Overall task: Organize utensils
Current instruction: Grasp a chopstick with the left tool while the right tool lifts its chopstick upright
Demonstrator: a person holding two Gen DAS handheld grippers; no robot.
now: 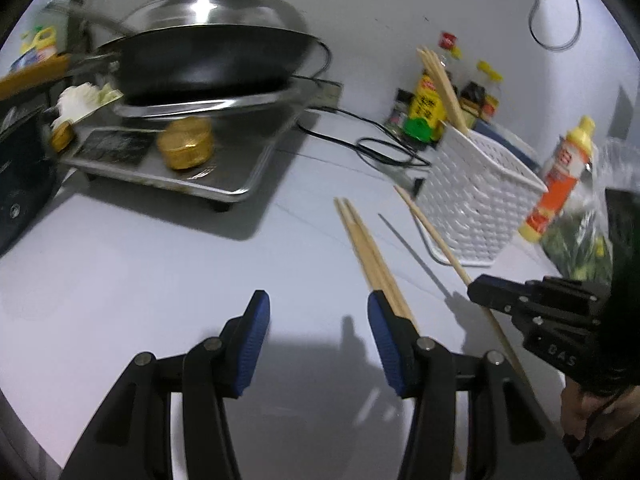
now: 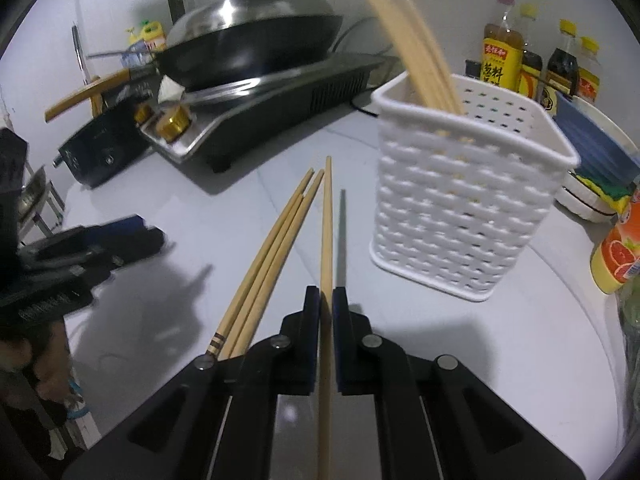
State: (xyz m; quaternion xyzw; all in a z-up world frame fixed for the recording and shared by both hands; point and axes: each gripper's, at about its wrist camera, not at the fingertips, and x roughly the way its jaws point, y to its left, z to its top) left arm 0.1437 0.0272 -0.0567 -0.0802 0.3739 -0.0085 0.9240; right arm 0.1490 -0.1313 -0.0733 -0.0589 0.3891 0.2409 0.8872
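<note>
Single chopstick (image 2: pixel 327 240) pinched between pressed-together jaws of right gripper (image 2: pixel 327 300), tip pointing toward stove (image 2: pixel 280 96) at bench back. Three loose chopsticks (image 2: pixel 276 248) lie on bench (image 2: pixel 200 208) just left of it. White basket (image 2: pixel 464 208) right, holding more chopsticks (image 2: pixel 416 48). Left gripper (image 1: pixel 316 312) jaws spread, nothing between, loose chopsticks beside its right finger.

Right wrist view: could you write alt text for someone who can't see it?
A gripper is shut on one chopstick above a white counter. Three more chopsticks lie to its left, and a white basket holding chopsticks stands to the right.
</note>
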